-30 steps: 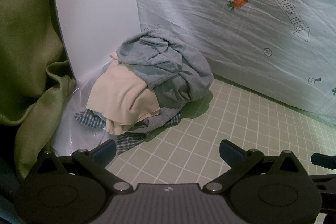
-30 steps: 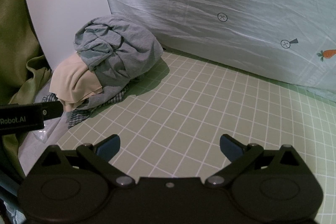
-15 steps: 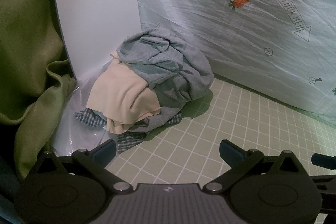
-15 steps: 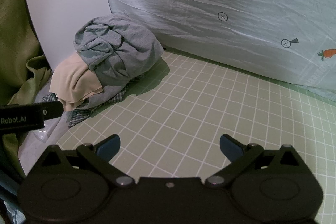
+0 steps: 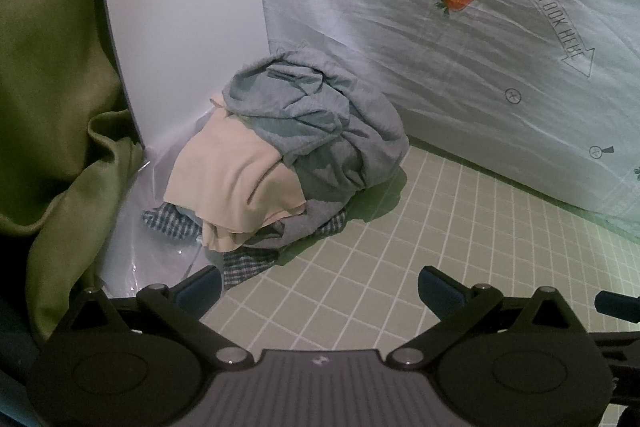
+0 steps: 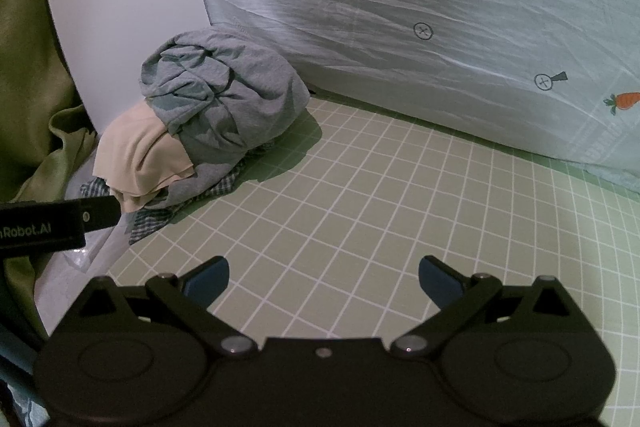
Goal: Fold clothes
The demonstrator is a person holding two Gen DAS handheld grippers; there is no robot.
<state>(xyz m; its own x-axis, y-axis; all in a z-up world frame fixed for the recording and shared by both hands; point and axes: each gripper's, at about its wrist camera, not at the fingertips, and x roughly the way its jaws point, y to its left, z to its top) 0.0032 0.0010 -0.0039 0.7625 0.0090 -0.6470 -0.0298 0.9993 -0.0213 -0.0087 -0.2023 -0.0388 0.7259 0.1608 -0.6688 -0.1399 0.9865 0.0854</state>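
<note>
1. Almost nothing is different from a second ago. The view from the left tongs has crept only a tiny bit, and the pile of clothes (image 5: 288,155) sits in the same spot.
2. The left tongs (image 5: 320,283) are wide open and hold nothing. They hang over the green mat (image 5: 440,247), near the front edge of the pile.
3. The right tongs (image 6: 322,277) are wide open too, and empty. They hang over the bare mat, well apart from the clothes.
4. The pile is in the far left corner of the mat, against the white board (image 5: 180,19) and close to the carrot sheet (image 5: 460,27).
5. A grey top (image 5: 320,123) is bunched up on the pile. A cream cloth (image 5: 232,183) pokes out beside it, and a checked cloth (image 5: 172,223) lies at the bottom.
6. So I think the folding has not begun. No cloth is lifted or spread flat yet. The first job is likely to grab one piece, maybe the grey top, and pull it onto the open mat.
</note>
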